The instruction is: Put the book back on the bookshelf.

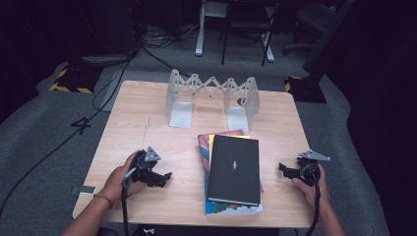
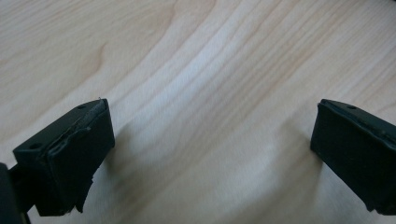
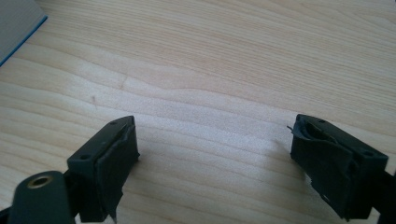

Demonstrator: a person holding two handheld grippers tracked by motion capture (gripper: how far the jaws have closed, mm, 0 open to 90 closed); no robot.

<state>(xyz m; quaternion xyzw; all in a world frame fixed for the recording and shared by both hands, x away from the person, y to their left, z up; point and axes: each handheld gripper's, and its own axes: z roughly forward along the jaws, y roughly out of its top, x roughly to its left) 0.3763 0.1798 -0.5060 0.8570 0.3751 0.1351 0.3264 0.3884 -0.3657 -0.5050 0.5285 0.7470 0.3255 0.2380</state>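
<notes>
Both claws stand released with nothing between their jaws. From the high view, the left claw [image 1: 160, 178] rests low on the desk [image 1: 147, 128] in the person's left hand [image 1: 120, 179], pointing toward a stack of books [image 1: 233, 172]; the right claw [image 1: 287, 170] sits near the desk's right edge in the right hand [image 1: 307, 184], pointing back at the same stack. Neither touches the books, which lie between them, near the front edge. A black book [image 1: 235, 168] tops the pile, with colourful covers peeking out beneath it. Farther back stands a grey expandable book rack [image 1: 212, 96], well apart from the stack.

Up close, the left claw view shows its jaws set wide over bare wood grain [image 2: 210, 93], a detail the high view is too far off to give. The right claw view likewise shows widely parted jaws over wood, and catches one grey, blue-edged corner of a book [image 3: 16, 23] at its upper left.
</notes>
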